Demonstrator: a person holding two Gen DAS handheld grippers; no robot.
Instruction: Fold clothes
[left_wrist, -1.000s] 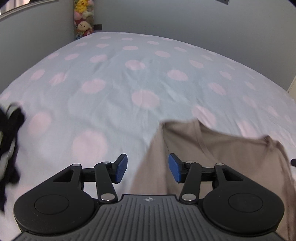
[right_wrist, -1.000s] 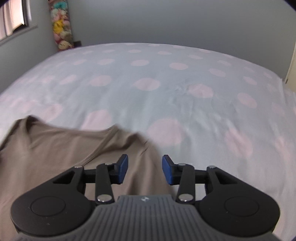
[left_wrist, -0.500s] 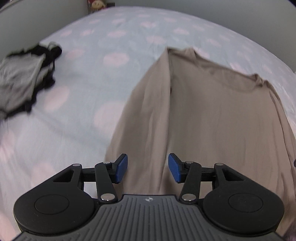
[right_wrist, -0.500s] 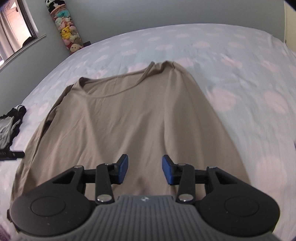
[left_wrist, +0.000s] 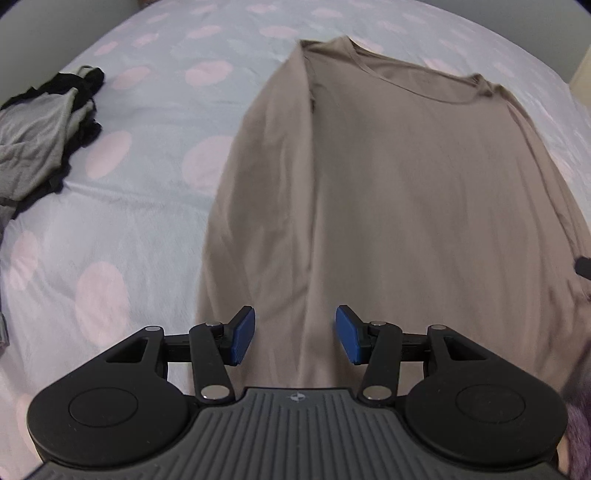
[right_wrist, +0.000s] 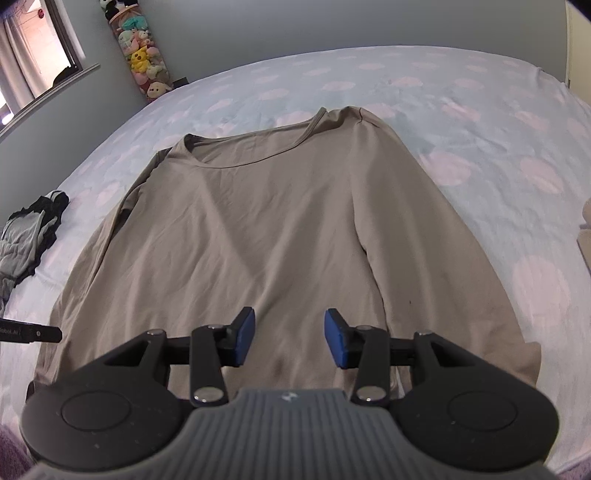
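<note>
Shirt (right_wrist: 280, 229), taupe and long-sleeved, lies spread on the polka-dot bed (right_wrist: 461, 122), neckline toward the far side, sleeves folded along its flanks. Left tool (left_wrist: 294, 334) hovers over the shirt's lower left part, blue pads spread with nothing pinched between them. Right tool (right_wrist: 289, 338) hangs above the hem area, jaws opening, fabric below them but not gripped. Crumpled grey-and-black garments (left_wrist: 40, 122) lie well apart to the left; plush toys (right_wrist: 142, 55) stand in the far corner.
</note>
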